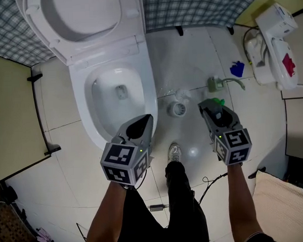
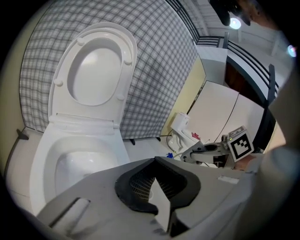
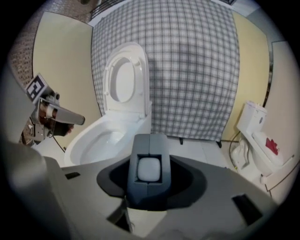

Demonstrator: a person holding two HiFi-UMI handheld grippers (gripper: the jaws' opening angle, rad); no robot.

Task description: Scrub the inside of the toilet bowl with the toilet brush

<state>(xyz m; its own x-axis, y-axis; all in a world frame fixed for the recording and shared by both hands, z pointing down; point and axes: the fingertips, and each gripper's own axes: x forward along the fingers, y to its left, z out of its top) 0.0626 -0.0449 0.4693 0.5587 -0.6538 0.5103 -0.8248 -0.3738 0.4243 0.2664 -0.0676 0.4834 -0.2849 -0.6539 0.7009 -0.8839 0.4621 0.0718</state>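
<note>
Right gripper view: right tongs (image 1: pixel 210 109) clamp toilet brush (image 3: pixel 150 168) by handle end, R of toilet bowl (image 1: pixel 82 104), not over it. Left tongs (image 2: pixel 154 161) closed, holding nothing. Risk: w/ end-only grip, brush could swing, clip rim.

There are two white toilets: one big toilet (image 1: pixel 82 106) with its lid up and one smaller toilet (image 1: pixel 269 56) by the wall. There are two grippers, the left gripper (image 1: pixel 147 119) and the right gripper (image 1: pixel 207 106), and each carries one marker cube. One dark grey piece (image 3: pixel 149 169) sits between the right gripper's jaws. On the floor (image 1: pixel 198 55) are one round drain (image 1: pixel 177 109), one blue object (image 1: pixel 237 68), one green-and-white item (image 1: pixel 214 83) and one shoe (image 1: pixel 174 153).
</note>
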